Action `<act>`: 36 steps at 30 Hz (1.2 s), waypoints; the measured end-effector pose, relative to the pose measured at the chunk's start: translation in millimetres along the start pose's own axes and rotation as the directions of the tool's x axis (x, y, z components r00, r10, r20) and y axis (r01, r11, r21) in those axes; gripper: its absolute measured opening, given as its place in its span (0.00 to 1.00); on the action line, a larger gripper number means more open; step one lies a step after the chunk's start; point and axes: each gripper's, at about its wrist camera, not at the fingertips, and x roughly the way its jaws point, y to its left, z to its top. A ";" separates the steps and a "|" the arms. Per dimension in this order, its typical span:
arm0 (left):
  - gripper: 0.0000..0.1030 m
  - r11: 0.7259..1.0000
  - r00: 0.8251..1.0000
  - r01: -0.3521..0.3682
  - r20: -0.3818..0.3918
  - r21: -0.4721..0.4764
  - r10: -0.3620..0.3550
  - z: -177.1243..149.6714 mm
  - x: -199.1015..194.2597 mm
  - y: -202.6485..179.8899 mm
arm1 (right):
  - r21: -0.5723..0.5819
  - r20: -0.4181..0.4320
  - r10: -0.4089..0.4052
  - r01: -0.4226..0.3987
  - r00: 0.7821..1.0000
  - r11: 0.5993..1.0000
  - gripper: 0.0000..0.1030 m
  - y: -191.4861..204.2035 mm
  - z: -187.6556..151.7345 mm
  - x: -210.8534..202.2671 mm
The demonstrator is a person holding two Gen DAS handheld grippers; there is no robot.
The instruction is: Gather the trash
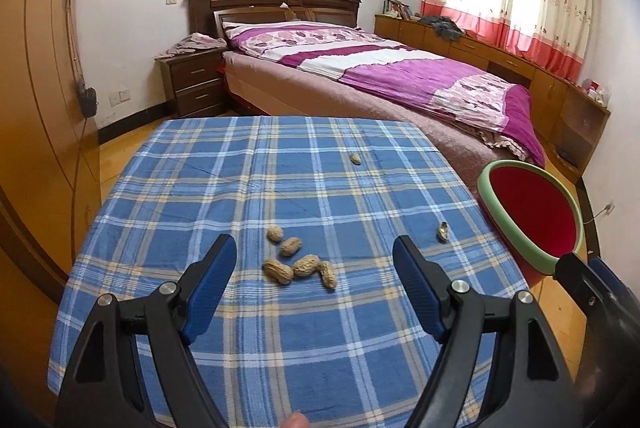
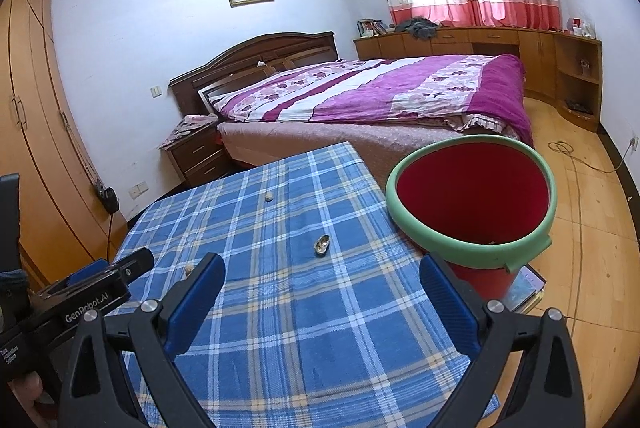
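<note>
Blue plaid woven tablecloth (image 1: 280,348) covers table. Five knobbly tan peanuts (image 1: 298,262) clustered just beyond left gripper (image 1: 315,256), jaws spread wide, empty. Cracked shell (image 2: 321,244) ahead of right gripper (image 2: 322,282), also wide, empty. Red bucket (image 2: 472,195), green rim, off table's right edge.

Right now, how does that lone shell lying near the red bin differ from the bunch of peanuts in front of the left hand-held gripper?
The shell lies alone close to the red bin; the peanuts sit in a cluster of five nearer the table's middle.
The shell looks split open, hollow and glossy inside; the peanuts look whole and closed.
The shell looks smaller than any peanut.
Both rest on the blue checked cloth, untouched.
</note>
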 end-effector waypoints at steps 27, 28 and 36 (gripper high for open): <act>0.78 1.000 1.000 -0.021 0.004 -0.009 0.021 -0.2 2.8 3.7 | 0.006 -0.009 0.000 0.000 1.000 1.000 0.97 -1.0 -3.0 3.0; 0.78 1.000 1.000 -0.022 0.005 -0.009 0.022 -0.2 2.6 3.5 | 0.006 -0.009 0.001 -0.001 1.000 1.000 0.97 -1.1 -2.4 2.8; 0.78 1.000 1.000 -0.022 0.005 -0.009 0.022 -0.2 2.8 3.8 | 0.006 -0.008 0.001 0.000 1.000 1.000 0.97 -1.0 -2.4 2.6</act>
